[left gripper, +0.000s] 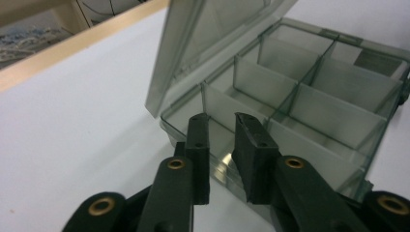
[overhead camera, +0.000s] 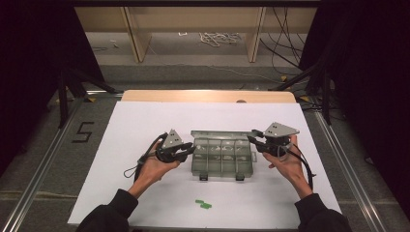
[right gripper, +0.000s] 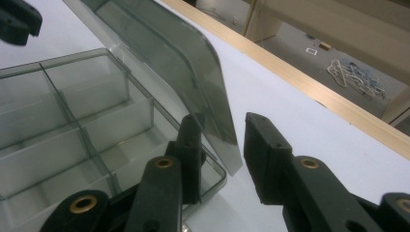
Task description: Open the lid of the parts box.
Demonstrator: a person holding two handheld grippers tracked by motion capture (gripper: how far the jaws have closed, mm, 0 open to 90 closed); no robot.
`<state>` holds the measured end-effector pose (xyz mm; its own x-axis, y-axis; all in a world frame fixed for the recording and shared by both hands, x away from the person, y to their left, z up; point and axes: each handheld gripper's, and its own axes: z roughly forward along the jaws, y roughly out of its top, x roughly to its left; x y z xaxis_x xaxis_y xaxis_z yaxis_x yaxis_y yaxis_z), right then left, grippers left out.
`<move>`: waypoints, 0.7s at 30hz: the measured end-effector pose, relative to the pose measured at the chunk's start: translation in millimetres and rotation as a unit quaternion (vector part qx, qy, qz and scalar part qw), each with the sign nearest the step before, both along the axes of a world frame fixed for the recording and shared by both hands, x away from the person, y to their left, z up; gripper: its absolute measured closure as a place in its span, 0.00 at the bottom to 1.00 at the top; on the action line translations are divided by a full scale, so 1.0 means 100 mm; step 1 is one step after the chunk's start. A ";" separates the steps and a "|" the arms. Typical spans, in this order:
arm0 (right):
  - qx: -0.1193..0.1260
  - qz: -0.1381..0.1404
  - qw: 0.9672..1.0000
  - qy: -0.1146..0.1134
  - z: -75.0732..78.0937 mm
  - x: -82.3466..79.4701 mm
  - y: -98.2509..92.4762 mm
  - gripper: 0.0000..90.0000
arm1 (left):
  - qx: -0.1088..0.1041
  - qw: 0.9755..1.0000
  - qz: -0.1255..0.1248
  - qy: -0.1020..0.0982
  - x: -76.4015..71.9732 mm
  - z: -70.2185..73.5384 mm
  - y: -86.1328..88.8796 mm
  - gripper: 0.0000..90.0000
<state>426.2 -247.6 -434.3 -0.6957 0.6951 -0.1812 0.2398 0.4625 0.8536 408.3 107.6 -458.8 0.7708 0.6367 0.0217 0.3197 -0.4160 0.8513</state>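
Note:
A smoky clear compartment box (overhead camera: 221, 159) lies in the middle of the white sheet, its lid (overhead camera: 220, 134) raised at the far side. The compartments (left gripper: 309, 92) look empty. My left gripper (overhead camera: 191, 151) sits at the box's left end. In the left gripper view its jaws (left gripper: 222, 121) stand a little apart above the near corner wall, pressing on nothing. My right gripper (overhead camera: 251, 140) is at the box's right end. In the right gripper view its jaws (right gripper: 225, 121) straddle the lower corner of the lid (right gripper: 183, 63) with a gap, so it is open.
Two small green pieces (overhead camera: 203, 203) lie on the white sheet (overhead camera: 145, 121) near the front edge. The table's wooden edge (overhead camera: 208, 95) runs along the far side, with cables and a white coil (overhead camera: 217, 37) on the floor beyond. Dark stands flank the table.

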 end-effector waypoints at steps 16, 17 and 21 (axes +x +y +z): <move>0.002 -0.013 1.000 0.002 0.01 0.02 0.02 0.82 | 0.018 0.999 0.011 0.049 -0.02 -0.14 -0.09 0.65; 0.002 -0.015 1.000 0.002 0.01 0.02 0.02 0.82 | 0.020 0.999 0.008 0.050 -0.02 -0.15 -0.09 0.66; 0.004 -0.021 1.000 0.003 0.01 0.03 0.02 0.84 | 0.017 0.998 0.014 0.052 -0.03 -0.16 -0.11 0.70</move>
